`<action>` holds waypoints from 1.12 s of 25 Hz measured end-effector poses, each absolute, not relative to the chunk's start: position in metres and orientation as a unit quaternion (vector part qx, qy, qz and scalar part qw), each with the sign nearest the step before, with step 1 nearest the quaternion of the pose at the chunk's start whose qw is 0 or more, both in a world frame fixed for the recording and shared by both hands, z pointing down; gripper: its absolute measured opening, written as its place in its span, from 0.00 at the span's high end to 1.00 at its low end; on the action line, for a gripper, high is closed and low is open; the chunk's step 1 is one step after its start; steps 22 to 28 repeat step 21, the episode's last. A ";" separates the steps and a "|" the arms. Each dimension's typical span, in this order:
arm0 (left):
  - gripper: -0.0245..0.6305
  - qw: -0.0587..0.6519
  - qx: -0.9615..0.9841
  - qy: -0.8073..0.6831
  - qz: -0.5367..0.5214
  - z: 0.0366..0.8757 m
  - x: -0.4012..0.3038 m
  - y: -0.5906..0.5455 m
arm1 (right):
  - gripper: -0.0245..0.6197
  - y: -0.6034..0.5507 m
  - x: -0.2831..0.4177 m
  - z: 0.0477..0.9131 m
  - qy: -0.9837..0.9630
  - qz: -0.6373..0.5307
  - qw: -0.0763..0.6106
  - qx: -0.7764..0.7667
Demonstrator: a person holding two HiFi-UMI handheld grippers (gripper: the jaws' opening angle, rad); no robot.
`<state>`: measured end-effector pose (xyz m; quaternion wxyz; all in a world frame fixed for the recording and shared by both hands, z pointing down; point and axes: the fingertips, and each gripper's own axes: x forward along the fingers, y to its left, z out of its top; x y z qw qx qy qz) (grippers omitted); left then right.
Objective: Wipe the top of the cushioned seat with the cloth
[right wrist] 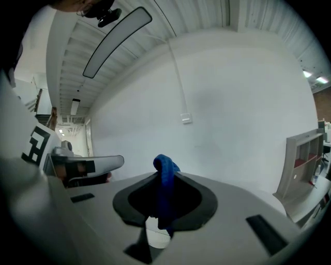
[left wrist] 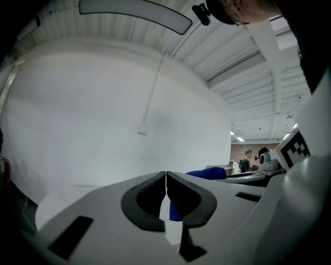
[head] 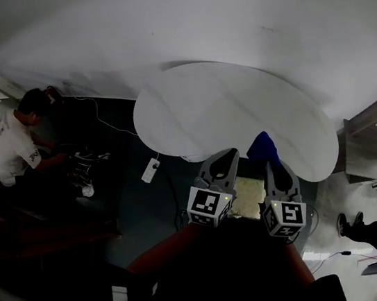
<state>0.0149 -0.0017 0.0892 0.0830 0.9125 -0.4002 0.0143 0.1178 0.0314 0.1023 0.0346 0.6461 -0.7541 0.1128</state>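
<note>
Dim-lit room with a white wall (head: 156, 25) and a dark floor (head: 134, 210). Item one: left gripper (head: 224, 160), marker cube (head: 211, 204) at its near end. The jaws are closed flush against each other with nothing gripped, and only a thin seam of light shows between them in the left gripper view. Item two: right gripper (head: 269, 164), just beside the left, carrying its own marker cube (head: 284, 215). The jaws are clamped on a blue cloth (head: 264, 146). In the right gripper view the cloth stands up in a small fold above the jaw tips, and a tail of it hangs down through the opening behind them. Item three: a pale yellow-green padded patch (head: 248, 197), low between the two grippers and below the near edge of the worktop. Whether this is the cushioned seat cannot be told, and the cloth is held above it, not laid on it. Item four: a white, round-edged worktop (head: 225, 113) directly beyond the jaws, with the cloth overlapping its near rim in the head view. Item five: a white power strip (head: 151, 170) on the floor, left of the worktop. Item six: a person in a white shirt (head: 11, 148), far left, bent over a tangle of cables. Item seven: a shelf unit (head: 376, 136) at the far right, with a pair of dark shoes (head: 349, 222) on the floor below it.
</note>
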 end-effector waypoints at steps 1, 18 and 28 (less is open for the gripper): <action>0.94 0.080 0.912 -0.401 0.013 0.088 0.013 -0.002 | 0.84 0.030 0.115 0.100 -0.755 0.109 0.034 0.646; 0.94 0.061 0.910 -0.410 0.008 0.084 0.005 0.016 | 0.84 0.039 0.093 0.092 -0.757 0.082 0.039 0.647; 0.94 0.046 0.911 -0.410 0.003 0.083 0.002 0.022 | 0.84 0.042 0.085 0.087 -0.757 0.072 0.038 0.648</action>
